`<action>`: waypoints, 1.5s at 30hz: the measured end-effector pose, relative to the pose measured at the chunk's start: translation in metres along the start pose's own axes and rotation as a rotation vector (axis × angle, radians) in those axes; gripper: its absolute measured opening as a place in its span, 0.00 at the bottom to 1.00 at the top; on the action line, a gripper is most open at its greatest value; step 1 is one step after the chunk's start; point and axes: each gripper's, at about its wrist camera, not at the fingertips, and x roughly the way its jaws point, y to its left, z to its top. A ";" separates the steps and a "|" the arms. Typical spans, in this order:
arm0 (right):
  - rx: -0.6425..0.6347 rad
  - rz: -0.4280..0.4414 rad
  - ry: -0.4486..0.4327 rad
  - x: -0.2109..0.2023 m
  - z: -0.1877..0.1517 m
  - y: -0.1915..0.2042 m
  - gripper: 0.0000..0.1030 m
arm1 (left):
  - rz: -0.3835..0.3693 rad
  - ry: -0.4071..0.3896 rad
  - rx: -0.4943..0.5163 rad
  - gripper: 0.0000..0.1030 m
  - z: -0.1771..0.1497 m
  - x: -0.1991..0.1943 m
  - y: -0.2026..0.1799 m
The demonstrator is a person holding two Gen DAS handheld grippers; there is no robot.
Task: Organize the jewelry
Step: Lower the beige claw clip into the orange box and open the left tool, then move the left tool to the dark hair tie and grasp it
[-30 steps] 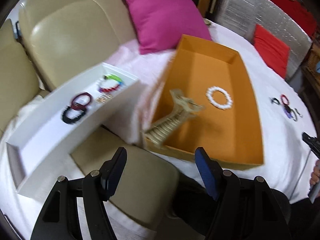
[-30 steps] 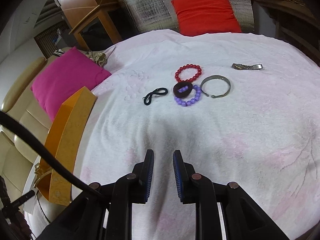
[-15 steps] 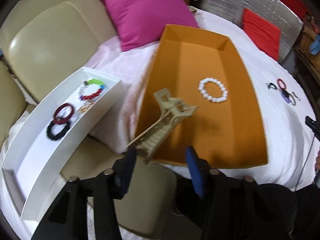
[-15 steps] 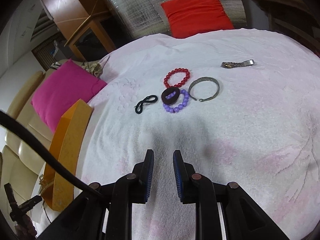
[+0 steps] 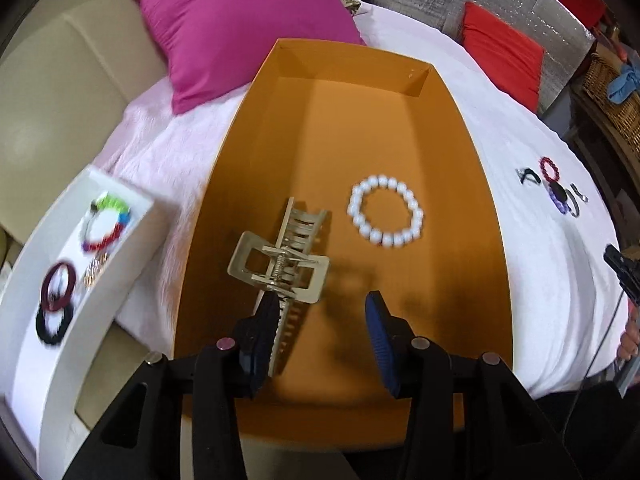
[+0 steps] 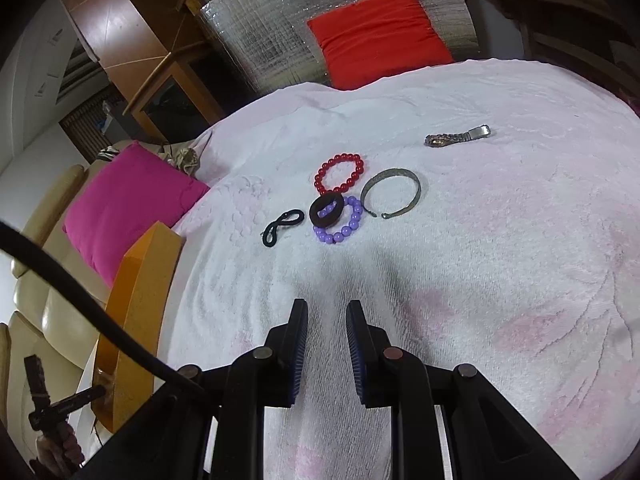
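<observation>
left wrist only: hair claw (image 5: 280,268)

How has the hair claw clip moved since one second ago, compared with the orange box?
Yes. The hair claw clip went from leaning on the orange box near rim to inside it, beside the white bead bracelet.

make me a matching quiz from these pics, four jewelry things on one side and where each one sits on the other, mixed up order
Things:
1. white bead bracelet
2. beige hair clip
3. multicolour bead bracelet
4. red bead bracelet

Places:
A. in the white tray
B. loose on the white blanket, next to a metal bangle
C. flat on the orange box floor, right of the clip
D. in the orange box, by the left claw

Pairs: 1-C, 2-D, 3-A, 4-B
</observation>
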 end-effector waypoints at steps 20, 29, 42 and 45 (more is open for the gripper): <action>0.034 0.007 -0.030 -0.007 0.003 -0.009 0.22 | -0.002 -0.029 0.270 0.56 -0.017 -0.013 -0.137; 0.125 0.013 -0.046 -0.017 0.019 -0.043 0.22 | 0.082 0.088 0.208 0.42 -0.024 0.016 -0.110; 0.222 0.080 -0.012 -0.003 0.049 -0.069 0.24 | 0.143 0.135 0.287 0.41 -0.032 0.006 -0.095; 0.227 0.072 0.000 0.001 0.056 -0.076 0.24 | 0.166 0.120 0.326 0.41 -0.030 -0.004 -0.108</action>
